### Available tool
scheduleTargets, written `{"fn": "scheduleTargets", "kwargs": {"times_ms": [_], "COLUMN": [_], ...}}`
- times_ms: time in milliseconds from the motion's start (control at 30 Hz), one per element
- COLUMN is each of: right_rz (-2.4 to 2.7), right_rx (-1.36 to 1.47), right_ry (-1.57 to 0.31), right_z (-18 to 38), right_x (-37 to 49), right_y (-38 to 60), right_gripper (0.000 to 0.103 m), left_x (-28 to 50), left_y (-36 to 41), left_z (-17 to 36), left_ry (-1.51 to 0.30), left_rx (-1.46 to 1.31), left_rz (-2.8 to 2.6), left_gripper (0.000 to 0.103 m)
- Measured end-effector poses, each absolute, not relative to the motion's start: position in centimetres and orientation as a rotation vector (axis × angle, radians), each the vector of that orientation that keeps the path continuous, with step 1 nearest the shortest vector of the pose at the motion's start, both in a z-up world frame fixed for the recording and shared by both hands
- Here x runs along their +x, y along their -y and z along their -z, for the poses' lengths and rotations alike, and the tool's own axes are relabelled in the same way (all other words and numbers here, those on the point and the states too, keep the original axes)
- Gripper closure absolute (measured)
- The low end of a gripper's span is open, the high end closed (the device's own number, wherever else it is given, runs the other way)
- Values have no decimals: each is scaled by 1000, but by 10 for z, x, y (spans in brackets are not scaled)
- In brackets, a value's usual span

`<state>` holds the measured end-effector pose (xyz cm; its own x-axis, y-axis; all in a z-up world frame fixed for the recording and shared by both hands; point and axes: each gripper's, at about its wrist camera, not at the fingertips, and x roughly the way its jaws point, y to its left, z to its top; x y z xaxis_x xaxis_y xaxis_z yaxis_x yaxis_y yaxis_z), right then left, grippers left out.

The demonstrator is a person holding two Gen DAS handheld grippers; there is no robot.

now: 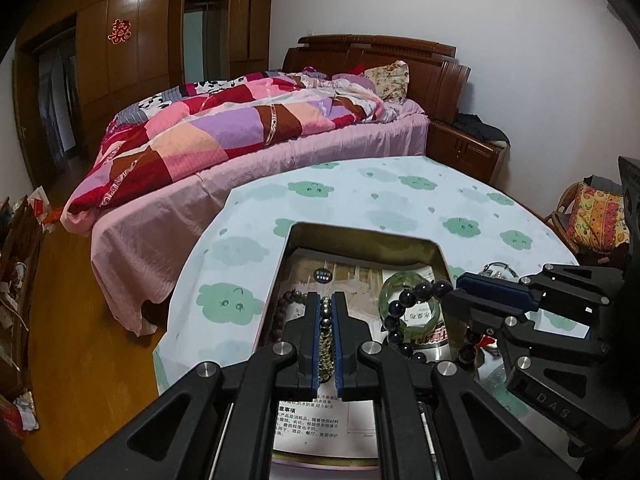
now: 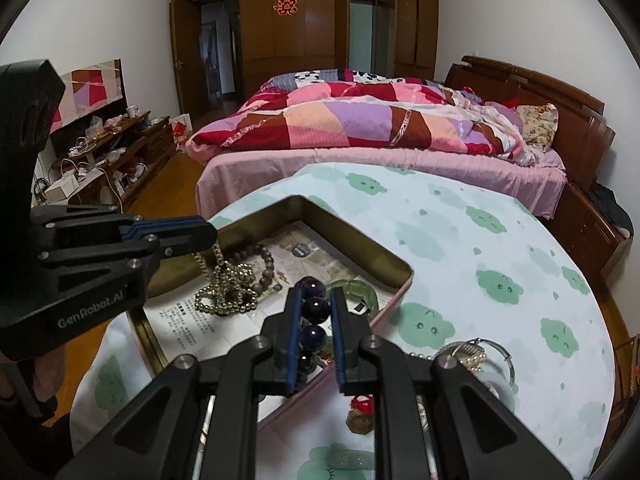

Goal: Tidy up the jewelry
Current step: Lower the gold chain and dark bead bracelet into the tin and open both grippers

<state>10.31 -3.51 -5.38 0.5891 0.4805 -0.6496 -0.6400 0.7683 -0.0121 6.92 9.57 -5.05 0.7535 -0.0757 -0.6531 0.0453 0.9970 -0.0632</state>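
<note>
An open tin box [image 1: 362, 233] [image 2: 362, 241] lined with printed paper sits on the round table. My left gripper [image 1: 327, 300] [image 2: 210, 236] is shut on a gold bead chain [image 1: 326, 344] [image 2: 225, 294], whose lower end is piled on the paper in the box. My right gripper [image 2: 316, 296] [image 1: 456, 294] is shut on a dark purple bead bracelet [image 2: 314, 309] [image 1: 425, 290], held over the box's right side. Below it in the box lies a green jade bangle [image 1: 394, 282] [image 2: 357, 288]. A brown bead bracelet [image 1: 280, 314] [image 2: 269, 264] lies at the box's left.
The table wears a white cloth with green clouds [image 1: 400, 200] [image 2: 480, 248]. On it right of the box lie a silver bangle with pearls [image 2: 476, 354] and a red-and-gold pendant [image 2: 360, 414]. A bed [image 1: 248, 128] stands beyond; a cluttered cabinet [image 2: 100, 152] is far left.
</note>
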Motion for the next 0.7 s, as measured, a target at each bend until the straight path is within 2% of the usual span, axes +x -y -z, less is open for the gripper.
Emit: {"fn": "scheduleTargets", "kwargs": {"times_ms": [700], "right_rz": [-648], "right_rx": [-276], "right_ry": [-696], "right_z": [65], "right_x": [108], "right_y": [33], "right_gripper": [86], "left_x": [76], "left_y": [-96], "left_z": [68], "left_ry": [-762], "left_rx": [-38], "left_rz": [59], "left_gripper": [99]}}
